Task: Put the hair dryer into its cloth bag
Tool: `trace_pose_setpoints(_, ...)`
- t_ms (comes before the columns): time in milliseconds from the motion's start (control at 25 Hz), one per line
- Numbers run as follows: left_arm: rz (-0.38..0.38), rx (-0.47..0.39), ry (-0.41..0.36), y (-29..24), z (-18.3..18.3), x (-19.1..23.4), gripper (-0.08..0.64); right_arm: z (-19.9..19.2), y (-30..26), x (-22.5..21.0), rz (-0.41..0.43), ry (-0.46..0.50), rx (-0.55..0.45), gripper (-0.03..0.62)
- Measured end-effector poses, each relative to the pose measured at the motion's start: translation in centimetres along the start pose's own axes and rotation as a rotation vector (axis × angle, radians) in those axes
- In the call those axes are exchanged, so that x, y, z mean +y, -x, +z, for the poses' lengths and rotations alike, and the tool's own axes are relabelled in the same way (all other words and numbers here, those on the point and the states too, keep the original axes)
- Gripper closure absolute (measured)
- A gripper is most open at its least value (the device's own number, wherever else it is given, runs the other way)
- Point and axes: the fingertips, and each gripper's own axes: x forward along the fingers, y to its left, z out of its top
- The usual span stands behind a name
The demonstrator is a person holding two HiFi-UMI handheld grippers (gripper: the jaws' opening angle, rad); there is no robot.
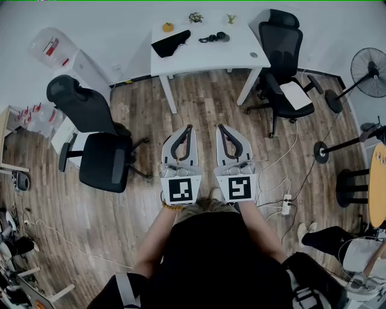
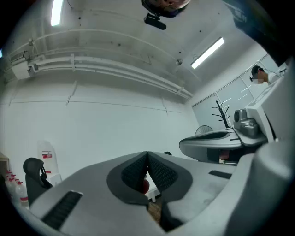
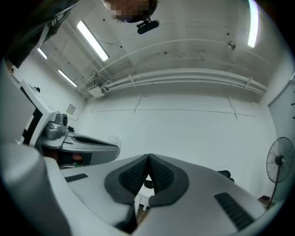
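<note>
**Shut and empty, well short of the bench**

Closed tip to tip on nothing at the left gripper (image 1: 190, 127); likewise at the right gripper (image 1: 220, 127), just beside it. Well ahead of both jaws, past bare wooden floor (image 1: 205, 99), on the white bench (image 1: 208, 59): the black hair dryer (image 1: 216, 37) with its cord, ahead of the right jaws, and the dark cloth bag (image 1: 170, 43) lying flat, ahead of the left jaws, near the dryer but apart from it. Farther back on the bench, a small orange thing (image 1: 167, 27) and little plants (image 1: 195, 17). Off to the left of the left jaws, a black office chair (image 1: 99, 145).
</note>
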Motion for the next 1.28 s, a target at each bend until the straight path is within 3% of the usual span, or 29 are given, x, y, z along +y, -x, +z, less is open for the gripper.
trace_pose_setpoints(320, 0.036, 0.038, 0.057, -4.6, -2.3, -4.8, 0.538, -3.9, 0.3, -5.7, 0.08, -0.021, 0.037, 0.563)
trace_pose_setpoints(560, 0.062, 0.067, 0.052, -7.1, -3.6, -5.1, 0.538, -5.7, -0.8, -7.3, 0.142, -0.013, 0.062, 0.563)
trace_pose_setpoints(880, 0.06, 0.071, 0.098, -12.3, -6.5, -2.6, 0.538, -8.7, -5.8, -9.0, 0.149, -0.01, 0.11, 0.563)
trace_pose_setpoints(1280, -0.003, 0.069, 0.135, -21.6, -8.9, 3.1, 0.538, -11.2, -16.5, -11.5, 0.086, -0.033, 0.153, 0.563)
